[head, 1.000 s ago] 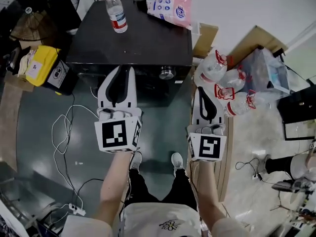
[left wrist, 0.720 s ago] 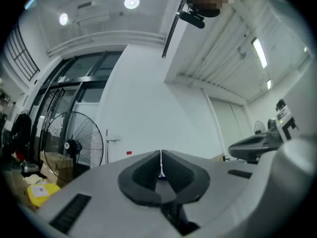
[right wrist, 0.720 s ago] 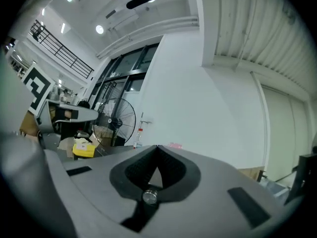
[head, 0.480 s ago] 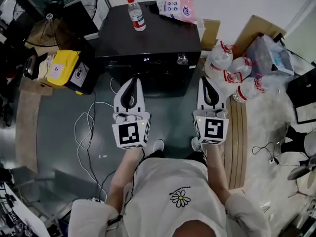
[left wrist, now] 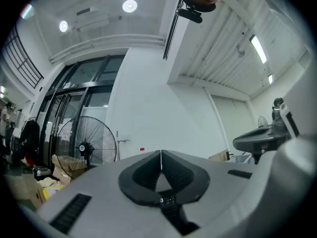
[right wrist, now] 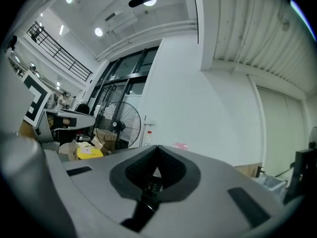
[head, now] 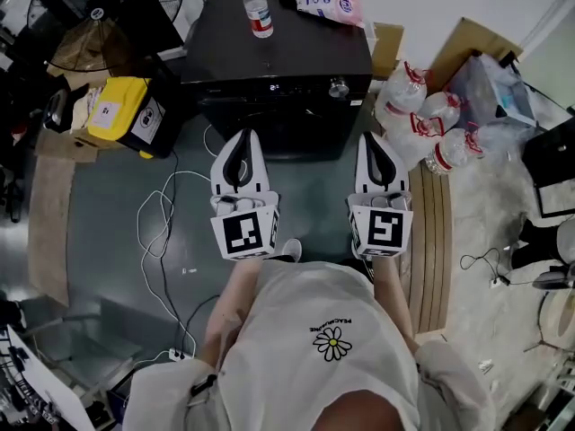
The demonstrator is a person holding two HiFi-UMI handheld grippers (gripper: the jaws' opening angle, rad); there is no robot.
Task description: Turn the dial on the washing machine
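A view from above showed a person standing in front of a black washing machine (head: 278, 52), holding a gripper in each hand at chest height. Compared with a second earlier, the person had drawn back and straightened up. The left gripper (head: 241, 136), which had been part-open close to the machine's front, was now pressed together with nothing between its jaws. The right gripper (head: 377, 138) was likewise closed and empty. Both gripper views looked over the machine toward a white wall and ceiling. This suggested that contact with the machine was over, or not yet made. Either tool would need to be brought forward and opened before any turning.

The dial (head: 338, 86), a small silver knob, sat at the right end of the front control panel, well apart from both grippers and nearer the right one. Being round, it had no long axis. Its spindle pointed out of the front panel toward the person. Its pointer mark was too small to read.
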